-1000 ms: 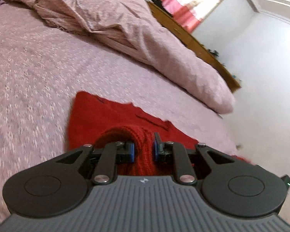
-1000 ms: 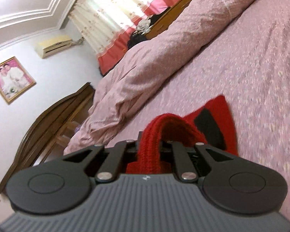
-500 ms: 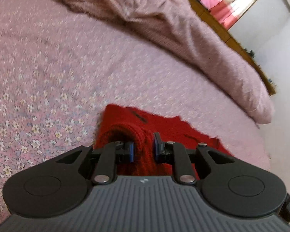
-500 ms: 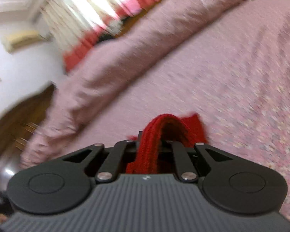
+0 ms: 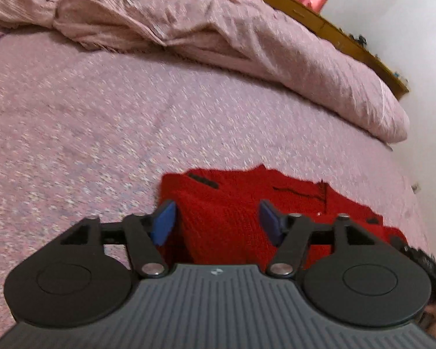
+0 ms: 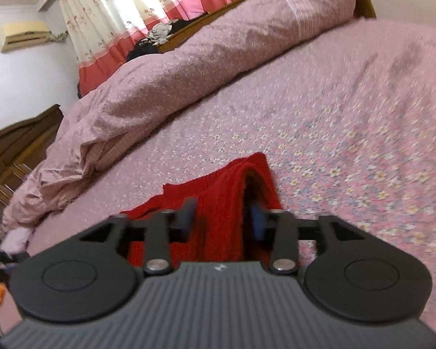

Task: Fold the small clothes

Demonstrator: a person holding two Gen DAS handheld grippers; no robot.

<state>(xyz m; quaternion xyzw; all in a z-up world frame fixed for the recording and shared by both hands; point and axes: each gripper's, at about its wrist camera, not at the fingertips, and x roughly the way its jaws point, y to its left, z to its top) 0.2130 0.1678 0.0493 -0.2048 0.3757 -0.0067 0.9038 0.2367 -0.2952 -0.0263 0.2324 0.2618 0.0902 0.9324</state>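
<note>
A small red knitted garment (image 5: 223,221) lies on the pink flowered bedsheet (image 5: 101,133), folded over on itself. My left gripper (image 5: 216,218) is open just above its near edge, blue pads spread to either side, holding nothing. In the right wrist view the same garment (image 6: 218,200) lies flat with a raised fold at its right side. My right gripper (image 6: 222,218) is open over it, jaws apart, and grips nothing.
A rolled pink duvet (image 5: 218,35) lies along the far side of the bed, also in the right wrist view (image 6: 189,67). A wooden bed frame (image 5: 328,29) and white wall lie beyond. Curtains (image 6: 136,8) and a dark headboard (image 6: 20,145) stand behind.
Both grippers held folds of the red garment; both have opened and let it go. The garment now lies down on the bed, and both views have tipped lower toward it.
</note>
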